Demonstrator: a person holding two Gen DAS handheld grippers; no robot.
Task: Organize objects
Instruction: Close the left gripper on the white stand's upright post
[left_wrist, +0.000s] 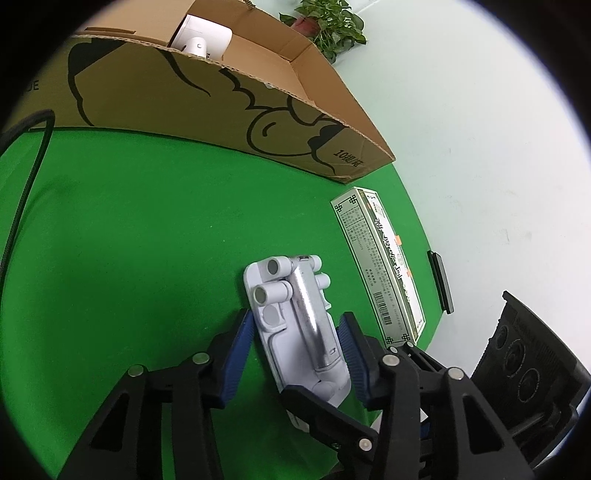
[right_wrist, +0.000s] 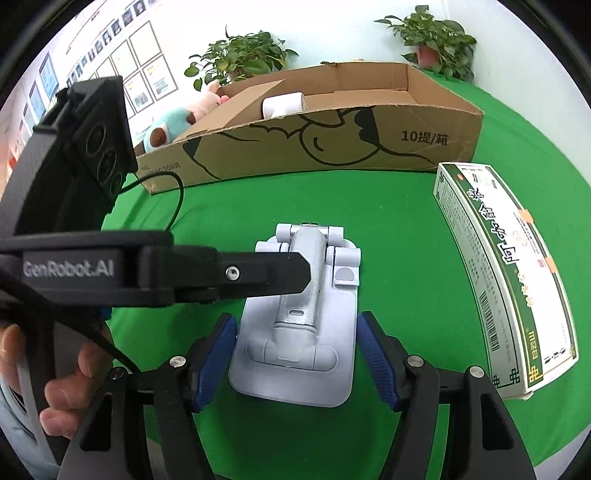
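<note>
Green cloth (right_wrist: 406, 258) covers the table, with a cardboard box (right_wrist: 332, 144) at the back, a green-and-white carton (right_wrist: 509, 280) to the right of the stand and potted plants against the white wall.

Step in hand, as I judge it: securing the folded phone stand (right_wrist: 299, 325) before moving it, presumably into the box. It lies flat on the cloth in front of the box, metal arm folded along its plate.

My right gripper (right_wrist: 295, 354) straddles the near end of the plate. Both blue pads (right_wrist: 216, 354) stand just beside the plate's edges; I cannot tell whether they press, so I report these jaws as unclenched with the stand between them.

My left gripper (left_wrist: 295, 350) comes in from the side. Its pads (left_wrist: 238, 350) flank the stand closely, the left one at the plate's edge, the right one with a sliver of gap. One finger (right_wrist: 266, 273) lies across the metal arm in the right view. Grip not confirmed.

Next move calls for closing one pair fully, clearing the other gripper, then lifting level over the box wall.
</note>
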